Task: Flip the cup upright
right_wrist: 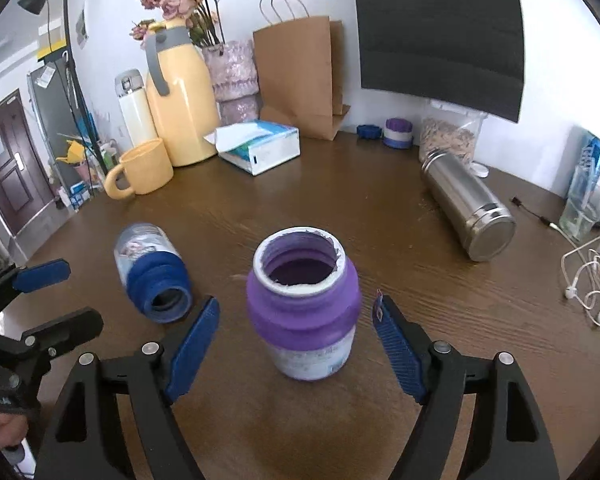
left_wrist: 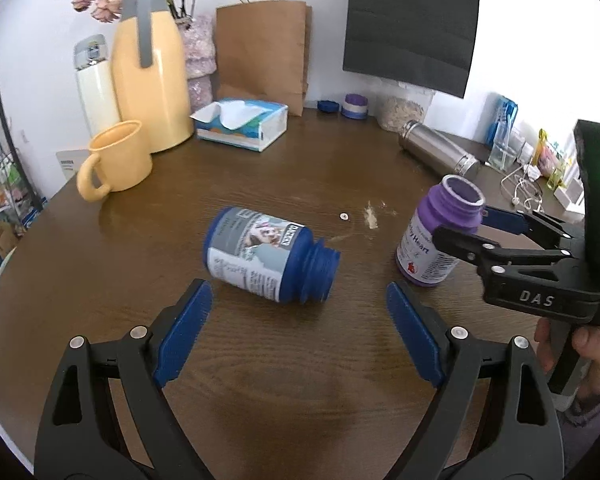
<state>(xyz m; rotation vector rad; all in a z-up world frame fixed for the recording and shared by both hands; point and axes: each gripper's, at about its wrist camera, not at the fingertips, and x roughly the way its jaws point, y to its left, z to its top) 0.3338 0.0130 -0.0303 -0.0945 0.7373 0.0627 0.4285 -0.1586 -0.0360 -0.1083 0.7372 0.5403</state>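
Observation:
A blue bottle (left_wrist: 266, 254) lies on its side on the brown table (left_wrist: 260, 380), mouth toward the right; it also shows in the right wrist view (right_wrist: 152, 270). My left gripper (left_wrist: 300, 332) is open and empty, just short of it. A purple bottle (right_wrist: 304, 304) stands upright with its mouth open; it also shows in the left wrist view (left_wrist: 440, 236). My right gripper (right_wrist: 296, 340) is open with a finger on each side of the purple bottle, apart from it. In the left wrist view the right gripper (left_wrist: 480, 226) straddles that bottle's neck.
A yellow mug (left_wrist: 116, 160), yellow jug (left_wrist: 152, 68), white flask (left_wrist: 94, 84), tissue box (left_wrist: 244, 122) and paper bag (left_wrist: 264, 48) stand at the back. A steel flask (right_wrist: 468, 204) lies at the right, near earphone cables (right_wrist: 588, 280). Two lids (right_wrist: 384, 132) sit by the wall.

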